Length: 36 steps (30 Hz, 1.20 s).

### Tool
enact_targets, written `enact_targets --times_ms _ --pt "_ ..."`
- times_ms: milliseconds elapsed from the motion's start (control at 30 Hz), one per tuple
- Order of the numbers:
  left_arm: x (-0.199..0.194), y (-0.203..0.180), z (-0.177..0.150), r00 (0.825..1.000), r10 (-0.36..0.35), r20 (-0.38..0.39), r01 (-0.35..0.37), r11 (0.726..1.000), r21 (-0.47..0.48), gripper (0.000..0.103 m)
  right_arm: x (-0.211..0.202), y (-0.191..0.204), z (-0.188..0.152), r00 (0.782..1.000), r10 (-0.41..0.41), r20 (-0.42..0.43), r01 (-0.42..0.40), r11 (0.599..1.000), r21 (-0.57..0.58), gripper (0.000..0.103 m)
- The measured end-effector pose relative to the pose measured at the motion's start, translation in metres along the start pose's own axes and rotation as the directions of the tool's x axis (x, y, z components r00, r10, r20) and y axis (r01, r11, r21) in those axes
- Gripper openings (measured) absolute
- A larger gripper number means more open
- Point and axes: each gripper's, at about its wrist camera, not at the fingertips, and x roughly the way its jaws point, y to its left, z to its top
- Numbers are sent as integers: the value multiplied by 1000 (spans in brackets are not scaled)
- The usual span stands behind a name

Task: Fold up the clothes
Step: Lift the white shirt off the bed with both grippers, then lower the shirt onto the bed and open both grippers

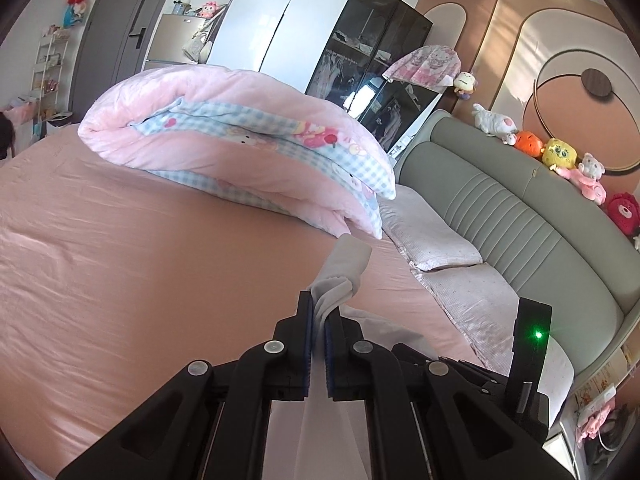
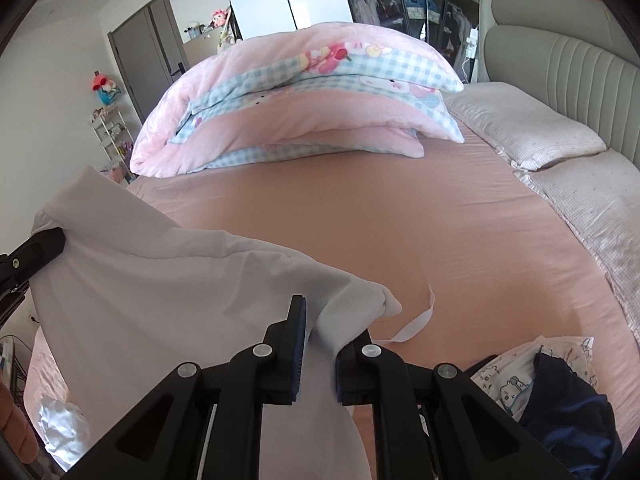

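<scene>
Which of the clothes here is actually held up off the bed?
The white garment, pinched by the right gripper and left gripper. The dark navy piece lies heaped on the pink sheet.

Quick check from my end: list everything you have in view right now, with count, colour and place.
white garment: one, held up over the bed between both grippers
bed sheet: one, pink, covers the bed
folded quilt: one, pink with blue check, far side of bed
pillows: two, pale, by the headboard
headboard: one, grey-green, padded
plush toys: several, mixed colours, along the headboard top
clothes pile: navy and printed pieces, near right corner
left gripper: shut on garment
right gripper: shut on garment
</scene>
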Motion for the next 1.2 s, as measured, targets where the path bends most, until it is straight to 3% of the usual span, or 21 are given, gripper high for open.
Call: enact_targets --times_ms 233,433,533,667,833,867,900,933,967,1000,1133,1200 --pt "22 22 4 991 134 -22 -134 991 7 4 23 18 11 999 -37 -28 35 997 -64 10" --pt "63 31 -15 956 285 -68 -279 957 83 4 55 17 7 993 -80 -87 71 991 -110 10" --pt "81 30 -24 954 281 -104 -268 956 118 4 69 11 5 990 -89 -112 77 991 -107 10" --pt "102 32 -29 938 323 -126 -304 941 149 4 82 5 4 986 -102 -131 91 992 -90 10" --pt "127 46 -42 910 331 -249 -305 942 139 6 101 4 0 972 -116 -202 89 987 -136 10" --pt "131 48 -44 907 320 -273 -295 947 130 9 102 3 -2 970 -119 -211 92 986 -138 11" --pt "131 46 -44 911 307 -275 -284 951 122 25 103 2 -5 968 -124 -220 95 986 -138 11" --pt "131 45 -45 915 294 -277 -273 955 114 64 105 2 -7 964 -124 -235 93 986 -140 13" --pt "131 43 -45 918 281 -279 -262 959 106 88 107 1 -9 960 -124 -251 90 986 -142 13" --pt "131 42 -46 922 268 -280 -250 963 97 103 107 1 -11 957 -131 -259 93 984 -153 18" --pt "131 36 -47 934 215 -285 -205 977 65 103 105 2 -16 951 -158 -266 107 974 -198 57" --pt "130 32 -48 934 223 -281 -208 975 82 103 99 3 -18 953 -161 -257 107 971 -213 60"
